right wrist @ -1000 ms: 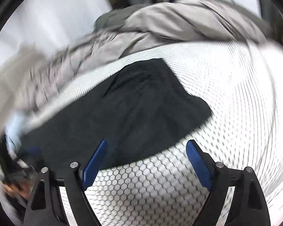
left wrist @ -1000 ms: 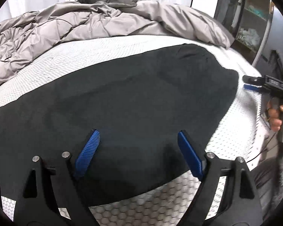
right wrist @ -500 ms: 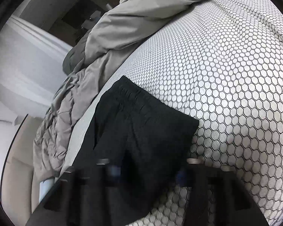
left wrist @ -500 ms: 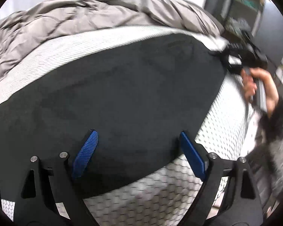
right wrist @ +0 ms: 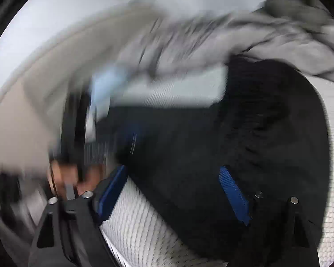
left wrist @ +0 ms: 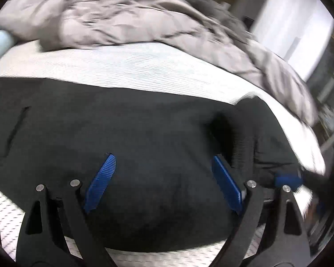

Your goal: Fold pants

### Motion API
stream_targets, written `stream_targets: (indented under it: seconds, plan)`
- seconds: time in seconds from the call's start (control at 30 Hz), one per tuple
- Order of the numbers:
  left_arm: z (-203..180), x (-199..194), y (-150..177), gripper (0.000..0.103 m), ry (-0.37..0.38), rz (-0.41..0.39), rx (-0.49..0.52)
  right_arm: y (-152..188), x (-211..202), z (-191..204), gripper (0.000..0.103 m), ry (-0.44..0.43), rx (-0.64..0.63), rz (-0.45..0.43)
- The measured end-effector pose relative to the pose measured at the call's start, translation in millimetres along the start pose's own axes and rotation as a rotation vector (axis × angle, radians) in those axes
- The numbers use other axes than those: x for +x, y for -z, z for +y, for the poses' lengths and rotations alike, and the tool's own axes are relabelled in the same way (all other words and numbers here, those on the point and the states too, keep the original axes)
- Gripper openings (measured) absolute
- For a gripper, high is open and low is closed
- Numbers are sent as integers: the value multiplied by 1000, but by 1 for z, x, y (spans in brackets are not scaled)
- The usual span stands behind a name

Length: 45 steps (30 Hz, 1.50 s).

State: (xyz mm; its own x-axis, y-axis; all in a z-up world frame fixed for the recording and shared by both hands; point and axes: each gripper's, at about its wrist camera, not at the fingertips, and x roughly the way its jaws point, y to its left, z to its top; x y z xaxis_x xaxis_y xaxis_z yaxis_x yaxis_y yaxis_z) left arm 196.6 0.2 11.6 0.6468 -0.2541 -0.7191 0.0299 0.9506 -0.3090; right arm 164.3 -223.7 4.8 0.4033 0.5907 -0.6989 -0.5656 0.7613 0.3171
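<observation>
both sets of fingers spread, gripping nothing: left gripper [left wrist: 163, 181], right gripper [right wrist: 176, 194] over pants [left wrist: 133, 155]. blurry approach could snag bedsheet [right wrist: 133, 229] too.

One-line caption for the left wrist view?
Open left gripper poised over black pants spread on the white mattress, grey duvet behind.

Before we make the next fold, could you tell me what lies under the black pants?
The black pants lie on the white honeycomb-patterned bed cover, which shows around them. Whatever is directly beneath the fabric is covered.
</observation>
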Motion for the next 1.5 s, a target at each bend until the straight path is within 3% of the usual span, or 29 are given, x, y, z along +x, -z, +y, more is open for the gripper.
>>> stream_targets:
  seconds: [0.03,0.1,0.17,0.27,0.33,0.37,0.43,0.53,0.57,0.63,0.73,0.8,0.83,0.87,0.93,1.1,1.2,1.27,1.33,1.43,1.47,1.5]
  plan:
    - [8,0,0,87,-6,-2,-9,5,13,12,82,38,-60,63]
    - [16,1,-2,86,10,5,-23,10,13,17,79,76,-82,81]
    - [12,5,-2,85,58,20,-17,8,-9,7,79,85,-45,17]
    - [-12,15,2,75,204,71,21,9,-52,-24,79,150,47,-115]
    - [-28,25,8,70,312,130,38,5,-63,-57,79,276,126,-173]
    - [-36,31,11,68,350,163,40,5,-62,-72,75,378,161,-172]
    - [-46,48,16,68,407,228,20,9,-53,-97,68,478,221,-118]
    - [-50,72,17,68,432,280,-29,16,-22,-120,67,447,249,4]
    - [-50,76,18,68,440,283,-50,20,-13,-119,67,473,226,31]
    - [-49,88,11,68,468,299,-101,19,-2,-115,67,524,163,42]
    - [-53,104,10,68,489,326,-162,14,-5,-115,67,516,169,34]
    - [-53,108,8,59,479,314,-194,15,-3,-118,67,510,184,33]
    - [-53,108,8,41,459,303,-207,19,-6,-120,67,509,185,30]
    - [-51,110,9,29,445,294,-218,19,-6,-121,67,506,183,23]
    - [-45,113,10,24,463,291,-242,26,-9,-112,67,500,183,12]
    - [-33,113,12,25,507,358,-279,32,-15,-109,68,480,187,6]
    - [-27,114,16,31,557,410,-287,34,-16,-108,68,481,189,5]
    - [-28,110,19,45,594,413,-274,35,-17,-109,68,478,192,4]
    - [-35,111,18,49,596,406,-253,36,-17,-109,68,474,193,4]
    - [-49,117,15,47,574,385,-242,37,-18,-110,68,471,197,1]
    - [-52,117,14,34,557,375,-241,37,-18,-110,68,470,199,0]
    - [-56,118,13,29,527,364,-234,37,-18,-109,68,470,198,1]
